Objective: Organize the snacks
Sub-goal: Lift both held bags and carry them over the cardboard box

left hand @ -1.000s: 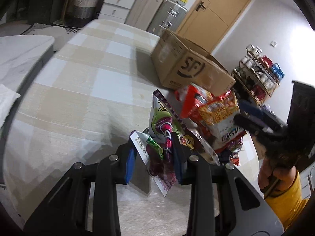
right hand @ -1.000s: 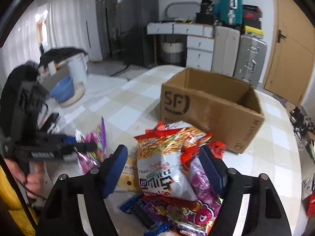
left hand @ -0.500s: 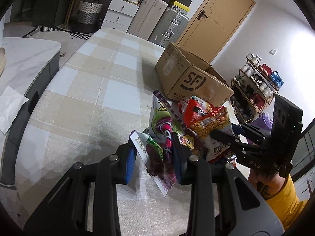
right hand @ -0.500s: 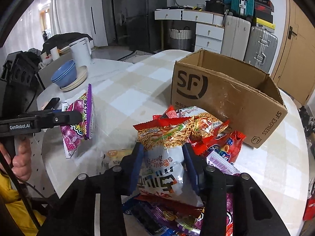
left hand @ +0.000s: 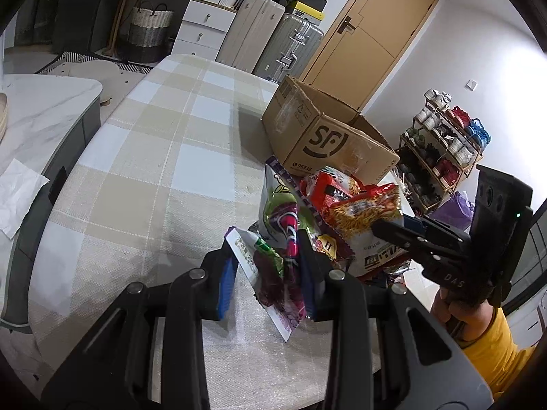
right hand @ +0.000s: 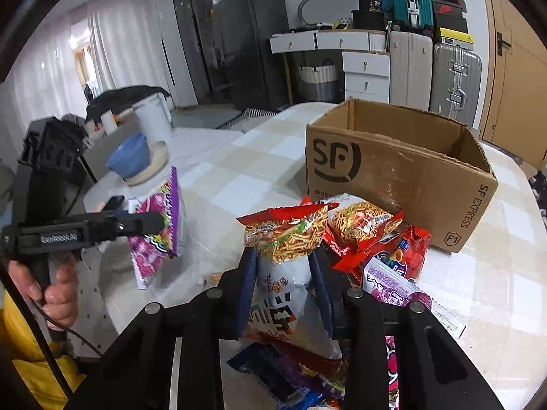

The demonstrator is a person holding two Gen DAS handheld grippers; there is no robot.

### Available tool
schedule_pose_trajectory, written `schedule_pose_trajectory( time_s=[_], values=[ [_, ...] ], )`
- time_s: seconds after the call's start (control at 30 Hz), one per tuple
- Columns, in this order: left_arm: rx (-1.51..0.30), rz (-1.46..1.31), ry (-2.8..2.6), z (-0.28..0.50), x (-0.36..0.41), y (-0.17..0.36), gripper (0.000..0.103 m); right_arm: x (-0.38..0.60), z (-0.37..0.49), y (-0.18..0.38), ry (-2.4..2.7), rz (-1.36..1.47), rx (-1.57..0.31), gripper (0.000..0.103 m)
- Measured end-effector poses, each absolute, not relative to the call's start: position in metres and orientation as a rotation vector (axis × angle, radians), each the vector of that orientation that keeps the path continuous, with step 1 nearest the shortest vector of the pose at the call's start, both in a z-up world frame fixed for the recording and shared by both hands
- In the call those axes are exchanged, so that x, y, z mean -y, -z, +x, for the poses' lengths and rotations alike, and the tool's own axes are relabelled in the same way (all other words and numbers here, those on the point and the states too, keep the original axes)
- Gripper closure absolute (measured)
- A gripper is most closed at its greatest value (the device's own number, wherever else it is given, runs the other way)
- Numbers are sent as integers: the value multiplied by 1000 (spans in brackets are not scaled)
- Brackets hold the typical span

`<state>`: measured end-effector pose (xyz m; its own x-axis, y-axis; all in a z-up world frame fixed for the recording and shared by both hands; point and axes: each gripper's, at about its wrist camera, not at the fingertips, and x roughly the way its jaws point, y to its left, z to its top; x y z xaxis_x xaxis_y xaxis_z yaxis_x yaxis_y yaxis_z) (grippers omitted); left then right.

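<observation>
My left gripper [left hand: 266, 275] is shut on a purple and green snack bag [left hand: 280, 235], which it holds upright above the checked tablecloth. The right wrist view shows the same bag [right hand: 160, 235] pinched in the left gripper [right hand: 154, 222] at the left. My right gripper [right hand: 283, 287] is shut on a noodle snack bag [right hand: 283, 263] with a red top and white lower half, over a pile of snack packets [right hand: 393, 263]. Seen from the left wrist, the right gripper [left hand: 389, 232] holds that noodle bag [left hand: 365, 215]. An open cardboard box [right hand: 393, 171] marked SF stands just behind the pile.
The table [left hand: 164, 157] carries a beige and white checked cloth. A marble counter [right hand: 191, 143] to the left holds a blue bowl [right hand: 130, 159] and a white pot. Suitcases [left hand: 290, 44], drawers and a cup rack [left hand: 444, 140] line the walls. A person's hand grips each handle.
The right jaws, wide around the noodle bag a second ago, have closed on it. The left gripper has kept its hold on the purple bag with little movement.
</observation>
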<state>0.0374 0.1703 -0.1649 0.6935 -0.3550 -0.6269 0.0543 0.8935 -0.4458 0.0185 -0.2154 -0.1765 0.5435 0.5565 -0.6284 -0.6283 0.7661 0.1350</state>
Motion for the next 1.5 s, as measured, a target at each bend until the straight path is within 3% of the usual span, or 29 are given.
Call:
schedule_pose_trajectory(
  time_s=[0.57, 1.5],
  values=[
    [-716, -279, 251, 35, -123, 117, 74, 271, -4, 127, -711, 58, -561, 70],
    [-506, -46, 215, 27, -10, -49, 74, 356, -40, -17, -660, 141, -294, 70]
  ],
)
